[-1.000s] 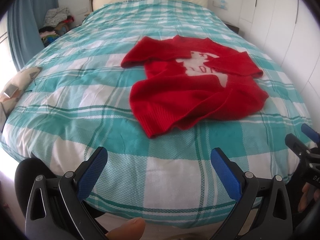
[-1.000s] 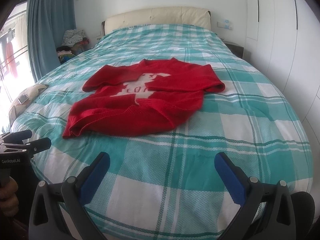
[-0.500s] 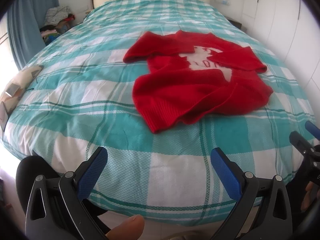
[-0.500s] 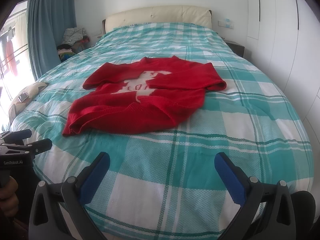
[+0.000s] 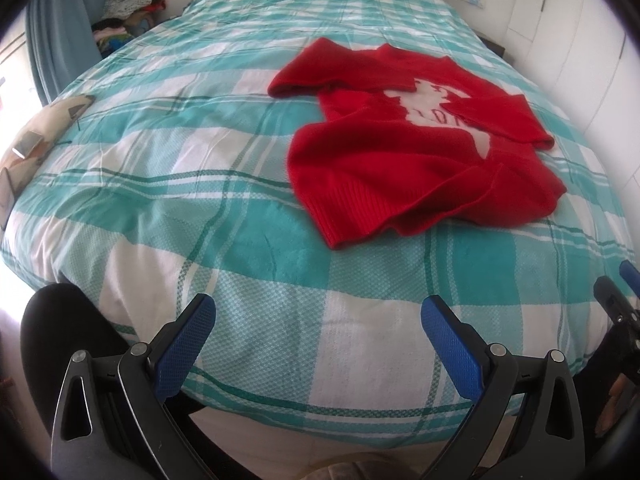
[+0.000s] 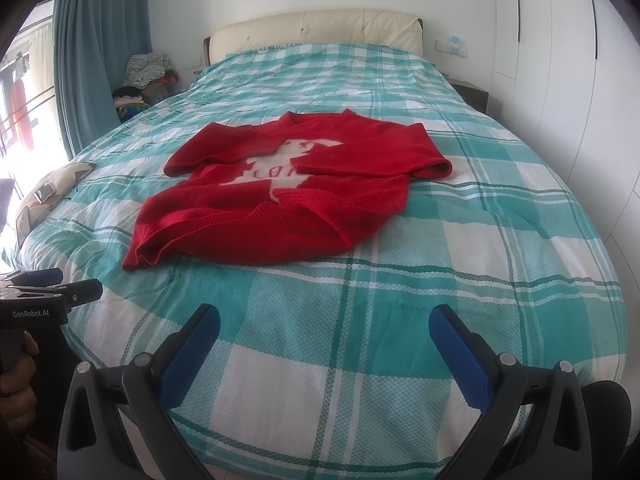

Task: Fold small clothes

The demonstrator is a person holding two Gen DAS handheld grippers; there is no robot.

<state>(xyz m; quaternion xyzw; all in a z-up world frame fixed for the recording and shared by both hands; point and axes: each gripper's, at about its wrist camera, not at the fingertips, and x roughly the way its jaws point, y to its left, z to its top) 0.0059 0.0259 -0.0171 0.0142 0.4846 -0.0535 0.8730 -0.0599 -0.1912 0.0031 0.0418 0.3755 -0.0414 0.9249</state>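
the left gripper (image 5: 318,342) has its two black arms spread wide, blue dimpled pads (image 5: 185,344) facing each other across a broad gap with nothing between them; the right gripper (image 6: 324,350) is splayed the same way, its blue pads (image 6: 456,356) apart and bare, both hovering over the near edge of the bed (image 6: 460,264). under them lies a quilt in teal and white checks, a fine woven grid in the pale squares, softly rumpled and rounded over the edge. further in, well apart from either gripper, the sweater (image 6: 288,192) lies flat on the quilt near the middle of the bed: thick red knit, ribbed hem at the near corner, both sleeves crossed in over the chest, a white figure partly covered by them, the lower body bunched in loose folds. from the left view the sweater (image 5: 416,148) sits to the right of centre. a padded cream headboard (image 6: 316,30) stands at the far end, a blue curtain (image 6: 96,60) to the left with a pile of clothes (image 6: 144,76) beside it, a patterned cushion (image 6: 44,196) at the left edge of the bed, white wardrobe doors (image 6: 560,60) along the right. nothing lies between the grippers and the sweater but open quilt
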